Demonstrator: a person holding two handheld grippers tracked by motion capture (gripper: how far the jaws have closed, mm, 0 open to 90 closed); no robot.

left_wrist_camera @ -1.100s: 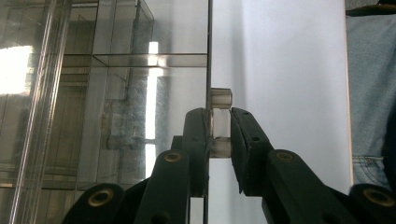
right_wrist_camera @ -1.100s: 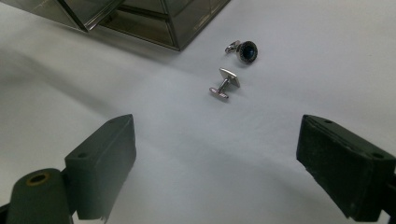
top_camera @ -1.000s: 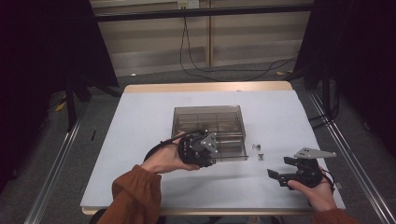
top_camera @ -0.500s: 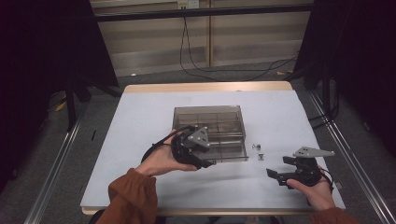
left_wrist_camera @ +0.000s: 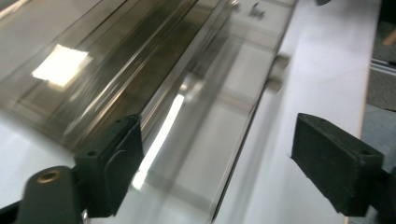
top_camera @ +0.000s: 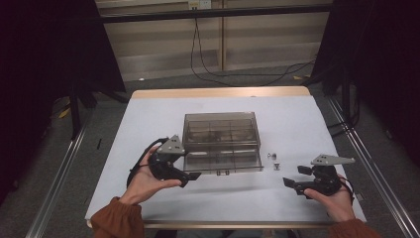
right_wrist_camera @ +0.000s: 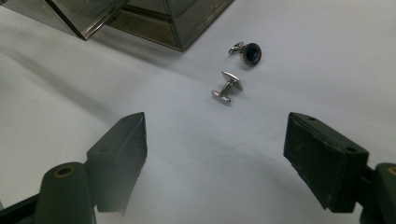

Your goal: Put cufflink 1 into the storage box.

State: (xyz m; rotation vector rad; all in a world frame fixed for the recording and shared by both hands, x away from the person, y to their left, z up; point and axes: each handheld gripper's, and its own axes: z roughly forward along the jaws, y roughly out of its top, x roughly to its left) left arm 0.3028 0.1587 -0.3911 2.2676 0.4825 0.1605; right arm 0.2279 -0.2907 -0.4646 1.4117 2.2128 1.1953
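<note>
1. Jaws of the left gripper [top_camera: 190, 176] stand wide apart and have just been opening; in the left gripper view the two black pads [left_wrist_camera: 112, 163] flank the front edge of the box, with nothing pinched between them.
2. Left hand [top_camera: 143, 181] holds that gripper low over the table, just left of the box's front left corner, the jaws pointing right along the front edge.
3. Box [top_camera: 221, 141] is a smoky clear plastic case with compartments, set at the middle of the table; its lid lies folded forward and flat on the table. The left gripper view shows it blurred, with a small hinge tab [left_wrist_camera: 275, 74] at the edge.
4. Jaws of the right gripper [top_camera: 292, 182] are spread too, having just closed a little; nothing sits between them. In the right gripper view the pads [right_wrist_camera: 116, 154] frame bare table.
5. Right hand [top_camera: 332, 198] holds it near the front right of the table, the jaws pointing left towards the cufflinks.
6. Cufflinks: two lie on the table between the box's right front corner and the right gripper, just beside each other and apart from both. One has a dark blue round face [right_wrist_camera: 251, 52]; the other [right_wrist_camera: 228, 86] is plain silver, lying on its side nearer the gripper.
7. Table [top_camera: 307, 124] is white.
</note>
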